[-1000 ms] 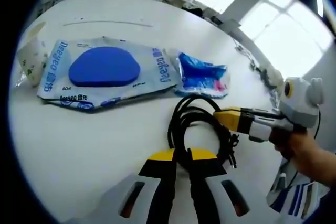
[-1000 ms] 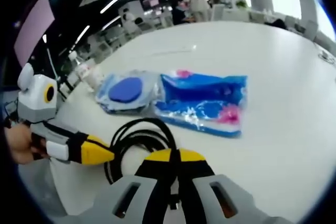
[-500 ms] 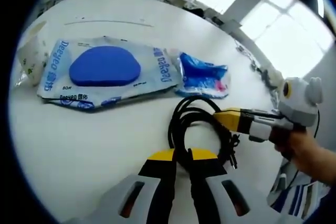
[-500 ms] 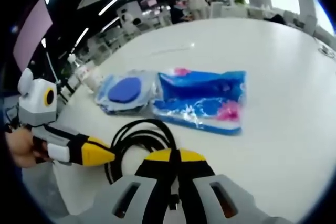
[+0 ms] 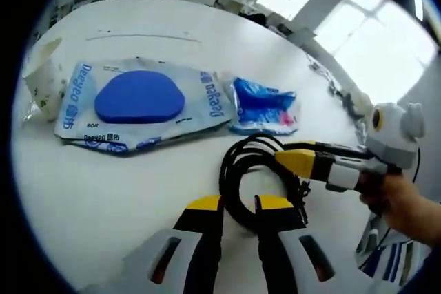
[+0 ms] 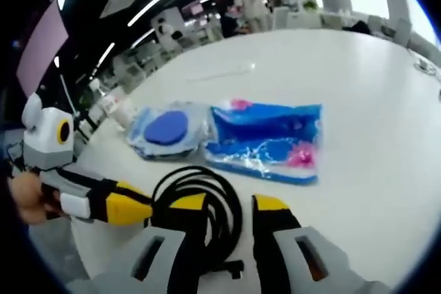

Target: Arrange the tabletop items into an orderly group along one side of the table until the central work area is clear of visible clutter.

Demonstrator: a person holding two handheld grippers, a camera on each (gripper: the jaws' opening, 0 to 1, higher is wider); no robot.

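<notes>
A coiled black cable lies on the white table. My left gripper stands open, its yellow-tipped jaws either side of the coil's near loop. In the right gripper view the same cable runs between the spread jaws of my open right gripper. The right gripper reaches the coil from the right in the left gripper view; the left gripper comes in from the left in the right gripper view. Beyond the coil lie a wet-wipes pack with a blue lid and a blue foil packet.
A crumpled white bag sits at the far left beside the wipes pack. A blue-and-white striped item lies under the person's hand. The wipes pack and blue packet lie side by side. Office desks stand beyond the table.
Both grippers were shut on the cable; both have now opened, and the coil rests loose on the table between their jaws.
</notes>
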